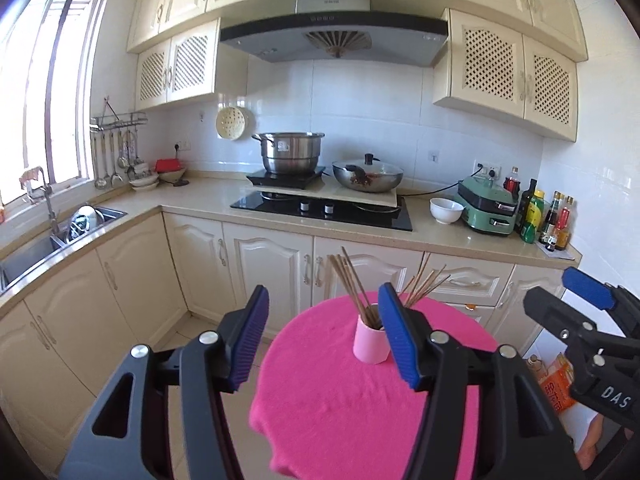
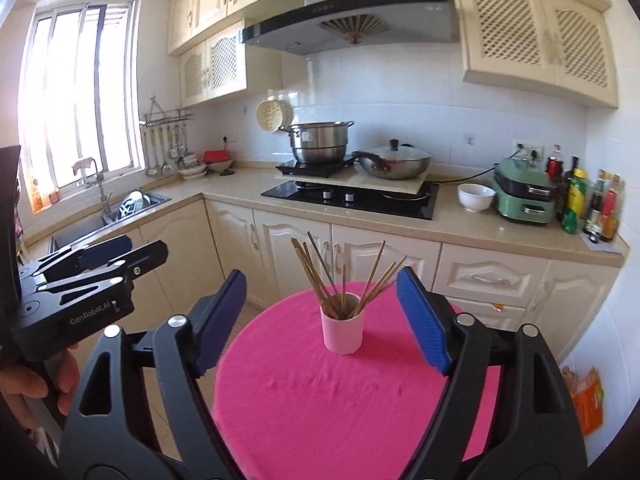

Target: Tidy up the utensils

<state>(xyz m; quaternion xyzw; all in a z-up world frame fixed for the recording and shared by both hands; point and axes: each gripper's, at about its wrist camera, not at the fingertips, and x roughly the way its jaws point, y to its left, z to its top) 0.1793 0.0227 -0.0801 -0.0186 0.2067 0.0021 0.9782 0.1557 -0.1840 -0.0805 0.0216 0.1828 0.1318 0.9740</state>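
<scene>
Pink cup (image 2: pixel 343 328) holding all the chopsticks (image 2: pixel 340 276) is seen upright mid-worktop (image 2: pixel 320 400); left gripper (image 1: pixel 324 340) and right gripper (image 2: pixel 324 320) are held above it, jaws spread and empty; judged finished, so a clear retreat is advised lest sticks be knocked.

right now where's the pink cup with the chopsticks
The pink cup stands upright on the round pink tablecloth, toward its far side, ahead of both open grippers and in front of the stove's lower cabinets.

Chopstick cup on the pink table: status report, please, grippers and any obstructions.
Left gripper open, empty. Right gripper open, empty. Chopsticks all standing in pink cup on pink tablecloth. Nothing else on the cloth, nothing in the way.
</scene>
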